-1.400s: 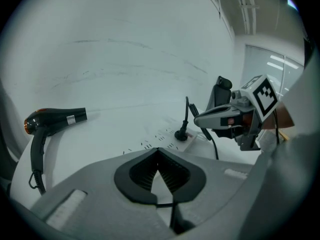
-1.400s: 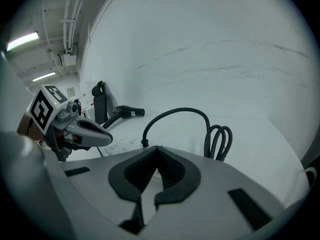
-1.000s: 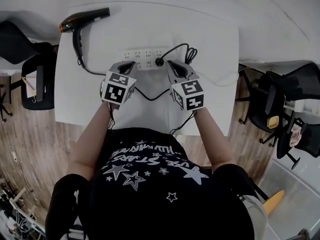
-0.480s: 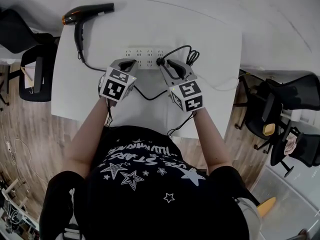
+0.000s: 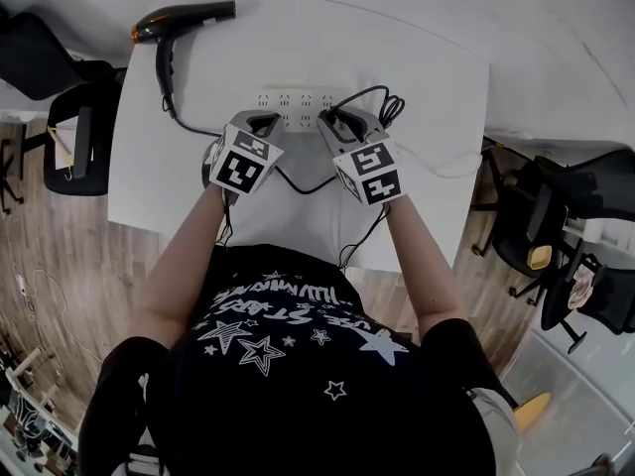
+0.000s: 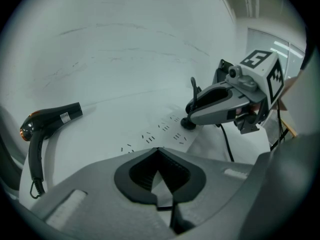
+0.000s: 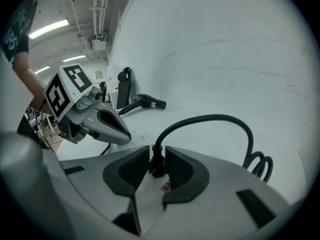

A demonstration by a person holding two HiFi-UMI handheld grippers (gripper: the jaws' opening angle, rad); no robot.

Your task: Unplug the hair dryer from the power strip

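Opening just now, right gripper [image 5: 332,119] jaws spread around plug [image 7: 156,165], not pinching; plug seated at 3 o'clock end of power strip [image 5: 296,100], pull pending. Left gripper [image 5: 260,121] jaws pressed together. Hair dryer [image 5: 184,18]: 10 o'clock.

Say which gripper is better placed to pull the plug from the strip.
Right. The plug stands between the right gripper's fingers, which have just been opening; the left gripper, shut, is farther along the strip.

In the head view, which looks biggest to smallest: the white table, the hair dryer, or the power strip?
1. White table, biggest by far.
2. Hair dryer.
3. Power strip, smallest. It is partly covered, so this last ranking is less sure.
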